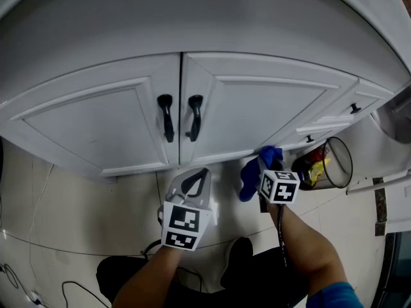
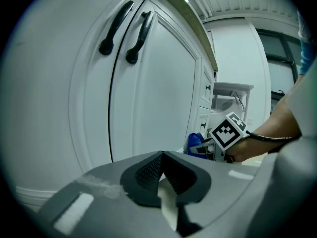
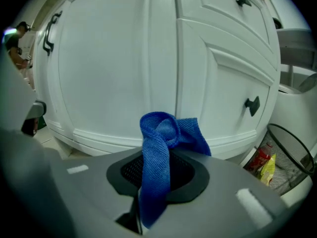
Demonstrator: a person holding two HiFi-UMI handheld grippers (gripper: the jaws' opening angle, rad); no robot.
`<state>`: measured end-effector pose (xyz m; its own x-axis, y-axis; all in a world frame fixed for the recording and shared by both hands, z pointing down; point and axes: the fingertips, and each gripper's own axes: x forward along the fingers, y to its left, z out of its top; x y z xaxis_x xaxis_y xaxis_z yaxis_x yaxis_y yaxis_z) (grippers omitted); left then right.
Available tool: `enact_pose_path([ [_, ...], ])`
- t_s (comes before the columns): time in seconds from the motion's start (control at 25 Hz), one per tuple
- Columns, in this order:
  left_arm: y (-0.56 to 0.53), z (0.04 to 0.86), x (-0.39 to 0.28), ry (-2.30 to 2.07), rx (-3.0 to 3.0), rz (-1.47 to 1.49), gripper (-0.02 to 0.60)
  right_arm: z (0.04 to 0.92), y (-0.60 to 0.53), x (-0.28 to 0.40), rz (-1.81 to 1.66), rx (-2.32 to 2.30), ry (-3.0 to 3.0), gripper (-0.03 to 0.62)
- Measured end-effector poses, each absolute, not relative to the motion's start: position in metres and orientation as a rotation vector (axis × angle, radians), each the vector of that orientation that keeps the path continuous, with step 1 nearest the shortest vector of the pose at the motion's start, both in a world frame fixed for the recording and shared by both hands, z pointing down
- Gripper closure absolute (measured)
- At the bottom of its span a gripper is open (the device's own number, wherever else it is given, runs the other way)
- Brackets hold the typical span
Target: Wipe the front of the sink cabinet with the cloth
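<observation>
The blue cloth (image 3: 161, 133) is pinched in the right tool (image 3: 157, 158). Its jaws are closed on a bunched strip, with a knot-like wad standing up past the tips and a tail hanging down between the pads. It sits low, near the bottom rail of the right-hand cabinet door (image 1: 257, 101). I cannot tell whether the fabric touches the paint.

The left tool (image 1: 192, 183) hangs below the two black handles (image 1: 166, 115), its jaws drawn together on nothing, well clear of the cloth.

The cloth looks light, soft and limp, with a woven, slightly grippy face. It should fold wherever it is pressed and has no stiffness of its own. Held this way, the wad ahead of the tips is probably what will do the wiping. It needs to stay in front so the hard jaws do not scrape the door.

Drag against the panel could tug the strip out, so a firm pinch on the thick bunched part seems wiser than one on a loose corner. The wire bin (image 1: 334, 162) stands just to the right.
</observation>
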<state>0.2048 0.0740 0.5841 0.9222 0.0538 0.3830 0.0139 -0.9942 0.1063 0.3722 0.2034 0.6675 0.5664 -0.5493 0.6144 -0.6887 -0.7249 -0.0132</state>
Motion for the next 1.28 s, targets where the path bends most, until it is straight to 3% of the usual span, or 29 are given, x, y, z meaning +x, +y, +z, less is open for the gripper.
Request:
enact_pose_path([
  [0.68,-0.026,0.527,0.120,-0.293,2.940,0.463,0.578,0.668,0.047,0.213,0.784,2.196,-1.525,0.507],
  [1.28,-0.147,0.493,-0.024,-0.734,2.764,0.366,0.578,0.672,-0.104,0.055,0.688,1.863,-1.914,0.505],
])
